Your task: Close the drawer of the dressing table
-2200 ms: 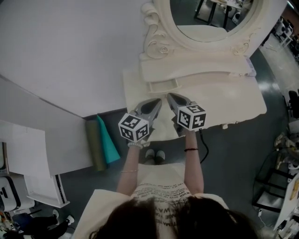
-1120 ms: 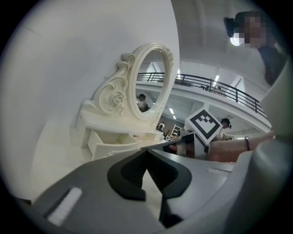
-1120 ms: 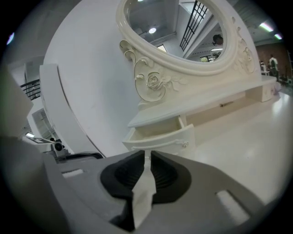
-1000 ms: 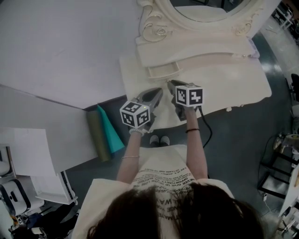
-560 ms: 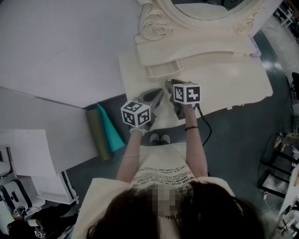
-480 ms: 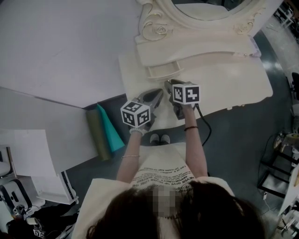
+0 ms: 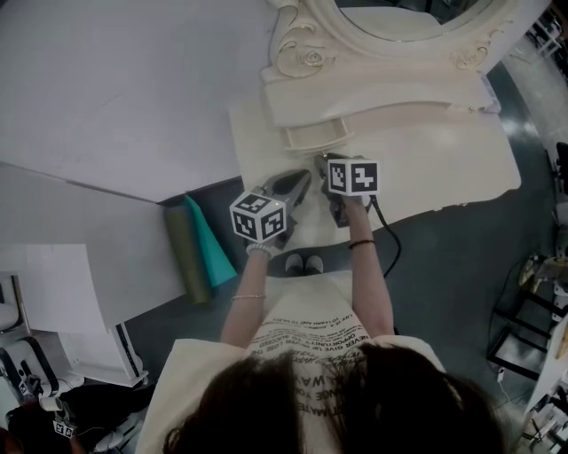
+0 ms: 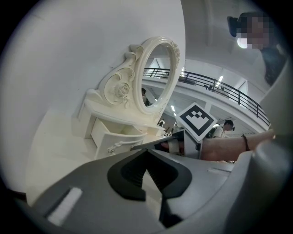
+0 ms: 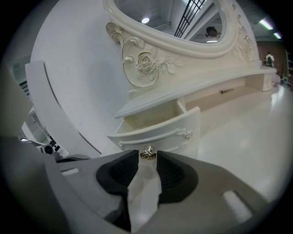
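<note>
The cream dressing table (image 7: 426, 168) has a small drawer (image 7: 311, 137) standing pulled out under its mirror shelf. In the right gripper view the drawer (image 9: 158, 125) is open just ahead. A small brass knob (image 9: 147, 153) on its front sits between the tips of my right gripper (image 9: 147, 159), whose jaws stand apart and do not press on it. From above, my right gripper (image 7: 321, 162) points at the drawer front. My left gripper (image 7: 297, 179) hangs beside it over the tabletop. Its jaws (image 8: 146, 151) meet at the tips with nothing in them, and the drawer (image 8: 114, 137) lies ahead of it.
An oval mirror (image 7: 399, 18) in a carved frame rises behind the drawer. A white wall panel (image 7: 115, 97) runs along the left. Teal and olive rolls (image 7: 200, 253) lie on the dark floor at the left, and a black cable (image 7: 390, 253) trails at the right.
My right gripper has crept a little closer to the open drawer's front. The left gripper and the drawer look unchanged.
</note>
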### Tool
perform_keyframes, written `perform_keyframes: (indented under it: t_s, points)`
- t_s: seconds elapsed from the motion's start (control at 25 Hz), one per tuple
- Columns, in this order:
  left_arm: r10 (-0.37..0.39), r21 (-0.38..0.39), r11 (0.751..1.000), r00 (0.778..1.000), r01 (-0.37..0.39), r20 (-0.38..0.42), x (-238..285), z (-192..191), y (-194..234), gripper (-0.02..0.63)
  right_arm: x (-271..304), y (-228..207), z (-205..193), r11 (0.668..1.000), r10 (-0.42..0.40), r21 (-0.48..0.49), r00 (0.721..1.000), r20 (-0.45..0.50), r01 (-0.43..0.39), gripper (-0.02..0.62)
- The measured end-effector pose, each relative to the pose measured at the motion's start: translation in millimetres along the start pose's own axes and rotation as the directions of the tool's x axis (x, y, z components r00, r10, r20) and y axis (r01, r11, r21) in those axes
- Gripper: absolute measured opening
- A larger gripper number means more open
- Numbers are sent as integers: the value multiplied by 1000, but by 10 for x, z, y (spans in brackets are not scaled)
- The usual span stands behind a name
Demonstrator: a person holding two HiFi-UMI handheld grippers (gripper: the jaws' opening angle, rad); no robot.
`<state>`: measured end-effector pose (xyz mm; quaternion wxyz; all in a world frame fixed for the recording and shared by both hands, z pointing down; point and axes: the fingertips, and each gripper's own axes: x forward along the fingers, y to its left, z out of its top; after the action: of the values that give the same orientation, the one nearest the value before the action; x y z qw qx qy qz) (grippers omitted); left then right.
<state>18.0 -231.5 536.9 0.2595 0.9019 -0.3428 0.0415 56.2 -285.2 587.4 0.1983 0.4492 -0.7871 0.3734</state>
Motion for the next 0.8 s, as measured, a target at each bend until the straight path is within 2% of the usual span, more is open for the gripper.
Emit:
perform_keyframes:
  t_s: [0.16,0.8]
  points:
    - [1,-3,1000,1000,-1,1,-2,0,25,-1,17,-13,6,1000,-18,-22,1000,-10,18,95]
    - [-5,-7,1000,1000,5,-2,30,12,77,-1,27,-19,14,999,-23,-43,999,-26,22,97]
